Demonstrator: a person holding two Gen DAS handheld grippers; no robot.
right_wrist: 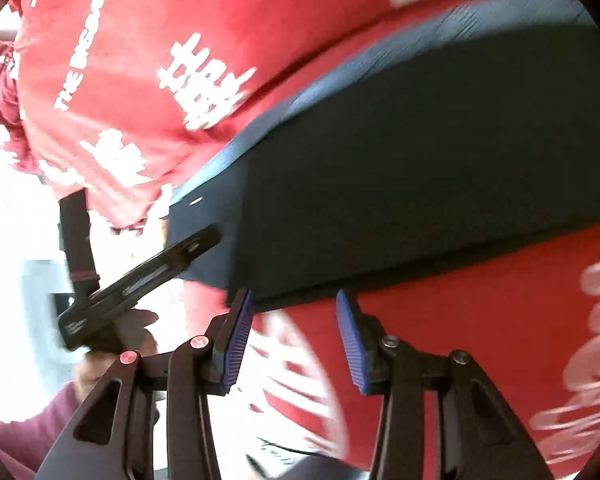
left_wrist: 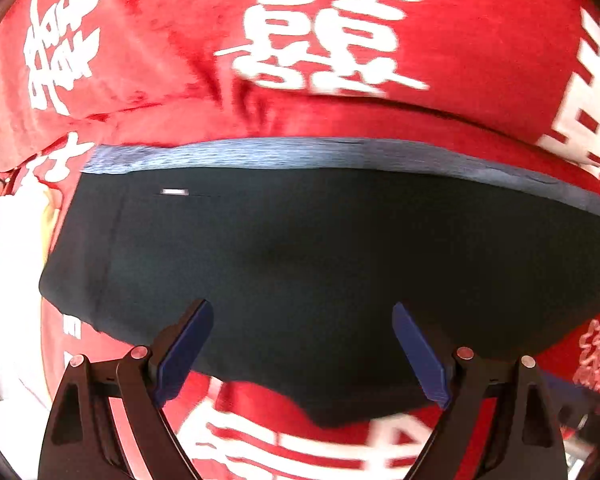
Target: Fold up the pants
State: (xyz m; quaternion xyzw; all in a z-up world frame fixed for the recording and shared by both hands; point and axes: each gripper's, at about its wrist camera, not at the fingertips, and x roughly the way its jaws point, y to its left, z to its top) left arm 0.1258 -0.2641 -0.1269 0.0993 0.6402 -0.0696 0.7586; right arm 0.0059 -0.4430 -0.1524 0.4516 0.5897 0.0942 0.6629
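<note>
Dark navy pants (left_wrist: 320,264) lie flat on a red cloth with white characters (left_wrist: 180,48). A lighter blue-grey band (left_wrist: 300,154) runs along their far edge. My left gripper (left_wrist: 302,312) is open, its blue pads over the near part of the pants, holding nothing. In the right wrist view the pants (right_wrist: 420,176) stretch from centre to upper right. My right gripper (right_wrist: 294,300) is open at their near edge, empty. The left gripper (right_wrist: 172,256) also shows there, its tip at the pants' left end.
The red cloth (right_wrist: 480,340) covers the whole surface around the pants. A person's hand and maroon sleeve (right_wrist: 40,420) show at lower left in the right wrist view. Bright white space lies beyond the cloth's left edge.
</note>
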